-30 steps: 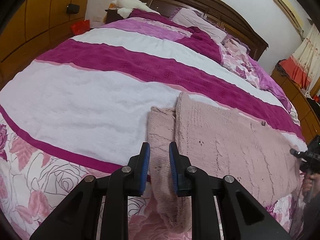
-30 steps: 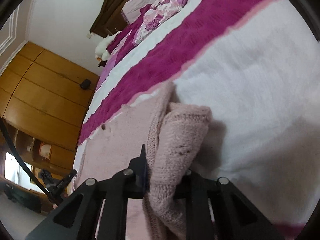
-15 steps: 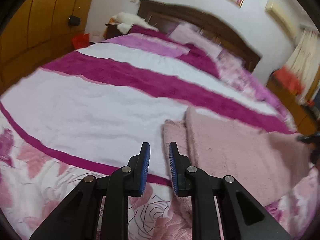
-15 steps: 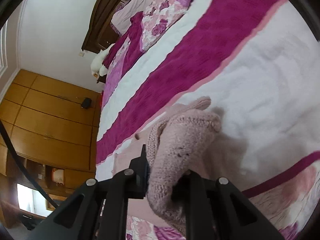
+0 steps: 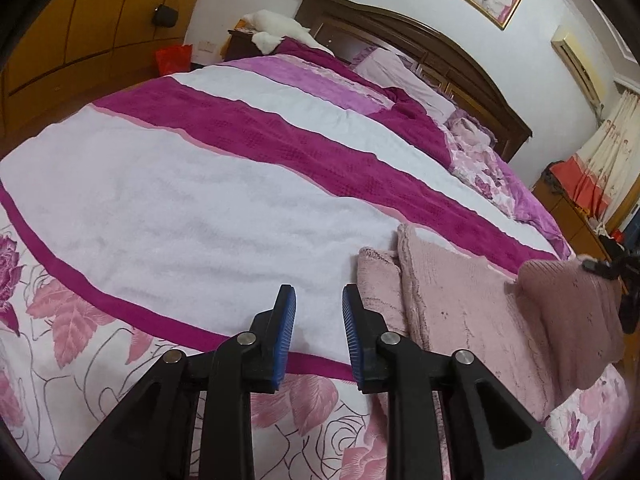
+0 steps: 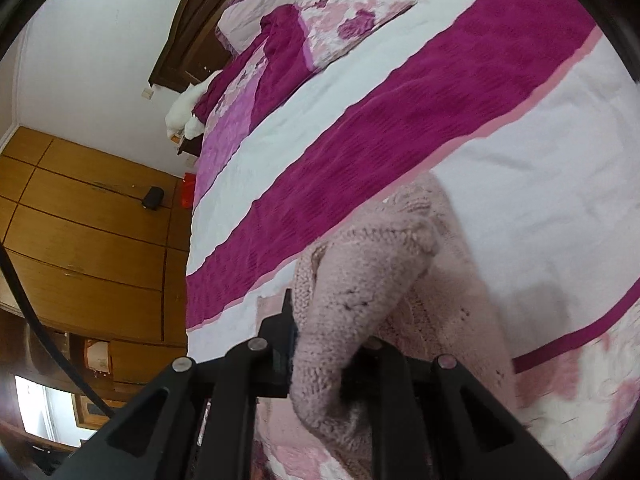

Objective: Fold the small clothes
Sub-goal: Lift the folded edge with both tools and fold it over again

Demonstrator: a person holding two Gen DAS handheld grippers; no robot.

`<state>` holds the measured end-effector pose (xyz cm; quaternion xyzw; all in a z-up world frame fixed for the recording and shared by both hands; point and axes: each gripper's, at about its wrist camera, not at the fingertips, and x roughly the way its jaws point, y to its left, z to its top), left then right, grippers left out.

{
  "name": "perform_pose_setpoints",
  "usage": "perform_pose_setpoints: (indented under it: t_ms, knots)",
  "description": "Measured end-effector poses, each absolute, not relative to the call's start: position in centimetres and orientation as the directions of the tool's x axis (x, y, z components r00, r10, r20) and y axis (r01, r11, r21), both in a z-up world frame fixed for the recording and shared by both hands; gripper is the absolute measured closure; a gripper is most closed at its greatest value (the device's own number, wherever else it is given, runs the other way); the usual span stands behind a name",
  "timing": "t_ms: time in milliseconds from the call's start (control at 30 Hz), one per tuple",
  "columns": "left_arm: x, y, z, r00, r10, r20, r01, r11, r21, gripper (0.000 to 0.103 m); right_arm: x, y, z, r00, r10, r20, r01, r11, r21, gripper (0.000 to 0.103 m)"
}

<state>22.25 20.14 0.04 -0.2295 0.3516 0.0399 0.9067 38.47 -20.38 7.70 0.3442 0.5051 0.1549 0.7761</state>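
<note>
While the pink sweater point(image 5: 460, 312) lies on the bed point(image 5: 200, 208) near its foot edge, by the right corner as the left wrist view shows it, one part is lifted off the rest. The right hand-held gripper point(image 6: 328, 344) is clamped on that bunched knit fold, which hangs from its jaws above the flat part. The left hand-held gripper point(image 5: 319, 320) holds nothing; a narrow gap shows between its blue pads point(image 5: 286, 332), just left of the sweater's edge over the white stripe.
</note>
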Motion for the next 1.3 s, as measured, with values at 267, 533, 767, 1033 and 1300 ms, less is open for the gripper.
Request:
perform_pose_setpoints:
  t_ms: [267, 533, 767, 1033, 1300]
  knots:
    - [22.4, 20.6, 0.0, 0.732, -0.089, -0.675, -0.249, 0.888, -0.387, 0.103, 39.1, -8.7, 3.9, 0.374, 0.559, -0.74, 0.069, 0.779, 0.623, 0.089]
    - [22.7, 20.5, -0.2, 0.718, -0.091, -0.69, -0.252, 0.89, -0.379, 0.103, 37.7, -0.3, 1.4, 0.337, 0.46, -0.822, -0.044, 0.88, 0.474, 0.089]
    - [22.9, 20.2, -0.3, 0.706, -0.083, -0.704, -0.256, 0.896, -0.363, 0.103, 37.2, 1.3, 1.1, 0.332, 0.455, -0.826, -0.061, 0.884, 0.463, 0.072]
    - [23.0, 20.3, -0.5, 0.699, -0.088, -0.709, -0.26, 0.893, -0.367, 0.103, 37.0, 1.6, 2.7, 0.329, 0.544, -0.772, -0.131, 0.836, 0.533, 0.069]
    - [22.9, 19.6, -0.3, 0.682, -0.19, -0.706, -0.201, 0.88, -0.431, 0.103, 32.8, -5.4, 6.5, 0.439, 0.512, -0.738, -0.294, 0.858, 0.421, 0.061]
